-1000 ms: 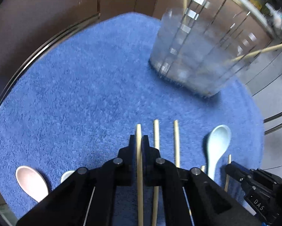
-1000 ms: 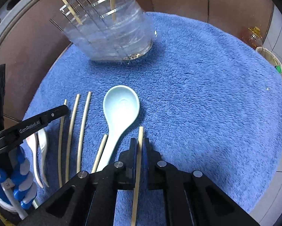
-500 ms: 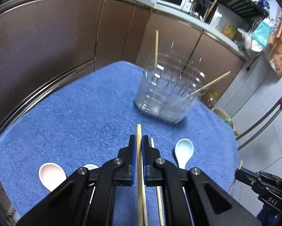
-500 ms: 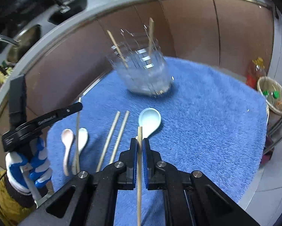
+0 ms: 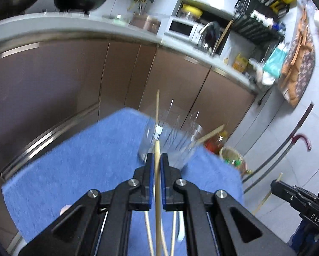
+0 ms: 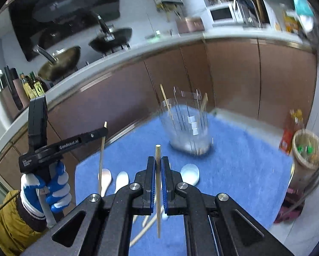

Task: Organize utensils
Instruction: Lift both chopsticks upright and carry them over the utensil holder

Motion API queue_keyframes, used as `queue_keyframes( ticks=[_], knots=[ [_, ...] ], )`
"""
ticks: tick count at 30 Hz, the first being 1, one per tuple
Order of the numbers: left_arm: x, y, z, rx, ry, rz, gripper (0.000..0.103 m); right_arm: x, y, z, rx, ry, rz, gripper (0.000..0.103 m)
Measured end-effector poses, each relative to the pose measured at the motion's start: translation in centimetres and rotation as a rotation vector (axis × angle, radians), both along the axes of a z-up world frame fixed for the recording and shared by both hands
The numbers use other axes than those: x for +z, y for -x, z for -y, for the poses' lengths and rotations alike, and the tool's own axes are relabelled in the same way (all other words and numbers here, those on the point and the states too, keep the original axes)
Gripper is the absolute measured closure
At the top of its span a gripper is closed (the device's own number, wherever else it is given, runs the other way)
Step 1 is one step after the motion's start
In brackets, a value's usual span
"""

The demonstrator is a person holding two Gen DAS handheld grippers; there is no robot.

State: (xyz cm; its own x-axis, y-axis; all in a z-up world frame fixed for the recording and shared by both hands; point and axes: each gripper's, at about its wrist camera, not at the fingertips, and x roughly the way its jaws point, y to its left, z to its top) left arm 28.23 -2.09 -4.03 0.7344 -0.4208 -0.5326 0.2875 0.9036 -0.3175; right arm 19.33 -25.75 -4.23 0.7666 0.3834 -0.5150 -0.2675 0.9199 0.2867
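Note:
My left gripper (image 5: pixel 157 160) is shut on a wooden chopstick (image 5: pixel 158 192) and holds it well above the blue towel (image 5: pixel 74 166). My right gripper (image 6: pixel 158 163) is shut on another chopstick (image 6: pixel 158 192), also raised. The clear utensil holder (image 5: pixel 172 143) stands at the towel's far end with two chopsticks in it; it also shows in the right wrist view (image 6: pixel 188 125). The left gripper (image 6: pixel 102 133) with its chopstick shows at the left of the right wrist view. A pale blue spoon (image 6: pixel 190 173), a white spoon (image 6: pixel 121 180), a pink spoon (image 6: pixel 106 178) and loose chopsticks (image 6: pixel 144 230) lie on the towel.
Brown kitchen cabinets (image 5: pixel 74 81) and a counter run behind the table. A wicker bin (image 6: pixel 307 149) and a bottle (image 6: pixel 290 132) stand on the floor at the right. The right gripper (image 5: pixel 296 198) shows at the left wrist view's right edge.
Both grippers have lifted their chopsticks up off the towel and tilted upward; the view now takes in the counter and the holder sits farther away.

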Motion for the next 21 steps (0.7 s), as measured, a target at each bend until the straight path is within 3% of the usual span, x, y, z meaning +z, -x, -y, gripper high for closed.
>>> queue_keyframes(
  ticks=[3,10,15,21],
  knots=[
    [3.0,-1.4,0.1,0.005,0.052,0.065,0.098,3.6,-1.3,-0.4,-0.013,0.018,0.099,0.097],
    [8.4,-6.5,1.3,0.055,0.124,0.220,0.098,8.8,-5.8,-0.9,-0.075,0.041,0.316,0.097],
    [8.8,-10.7,3.7,0.090,0.131,0.263,0.098,9.2,-10.3,-0.5,-0.119,0.044,0.373,0.097],
    [6.9,-15.2,6.8,0.169,0.093,0.310,0.098,6.8,-15.0,-0.2,-0.155,0.075,0.367,0.097]
  ],
)
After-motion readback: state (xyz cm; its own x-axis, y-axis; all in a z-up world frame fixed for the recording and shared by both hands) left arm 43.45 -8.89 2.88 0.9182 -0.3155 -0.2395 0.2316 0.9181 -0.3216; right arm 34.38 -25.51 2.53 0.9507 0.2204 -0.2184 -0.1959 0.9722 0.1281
